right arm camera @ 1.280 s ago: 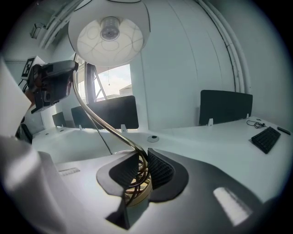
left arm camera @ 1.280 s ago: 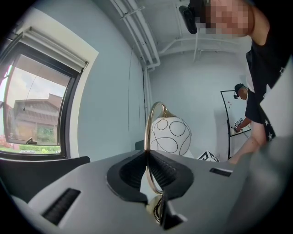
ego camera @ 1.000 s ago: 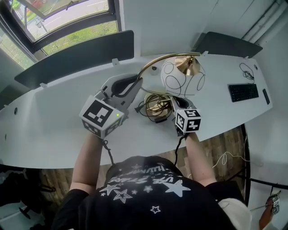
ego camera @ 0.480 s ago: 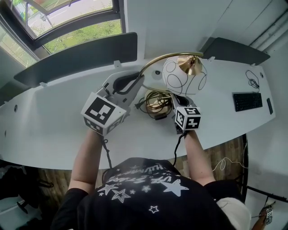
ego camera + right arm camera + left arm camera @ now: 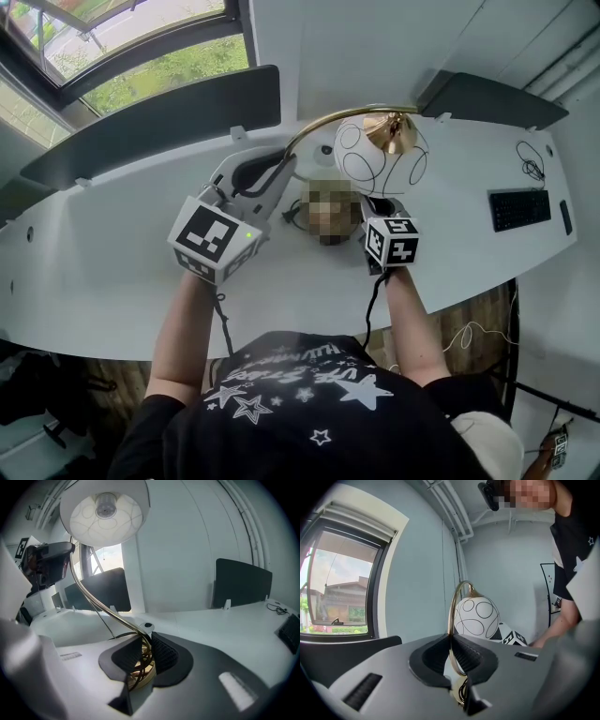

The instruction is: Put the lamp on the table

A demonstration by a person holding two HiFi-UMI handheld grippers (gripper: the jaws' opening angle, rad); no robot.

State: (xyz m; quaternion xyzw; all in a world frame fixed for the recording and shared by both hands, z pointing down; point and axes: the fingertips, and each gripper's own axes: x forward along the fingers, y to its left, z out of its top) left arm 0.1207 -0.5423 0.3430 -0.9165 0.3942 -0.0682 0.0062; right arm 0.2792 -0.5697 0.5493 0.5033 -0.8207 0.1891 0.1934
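Lamp [image 5: 361, 161] over middle of white table [image 5: 112, 253], patterned globe shade hanging from curved brass stem [image 5: 451, 616]; can't tell if base [image 5: 139, 676] rests on tabletop. Your left gripper [image 5: 278, 175] clenched on stem partway up. Your right gripper [image 5: 367, 204], just right of it, grips stem low, at base. Keyboard [image 5: 518, 208] well off to right.

no legible text, shirt [image 5: 300, 386] print unreadable
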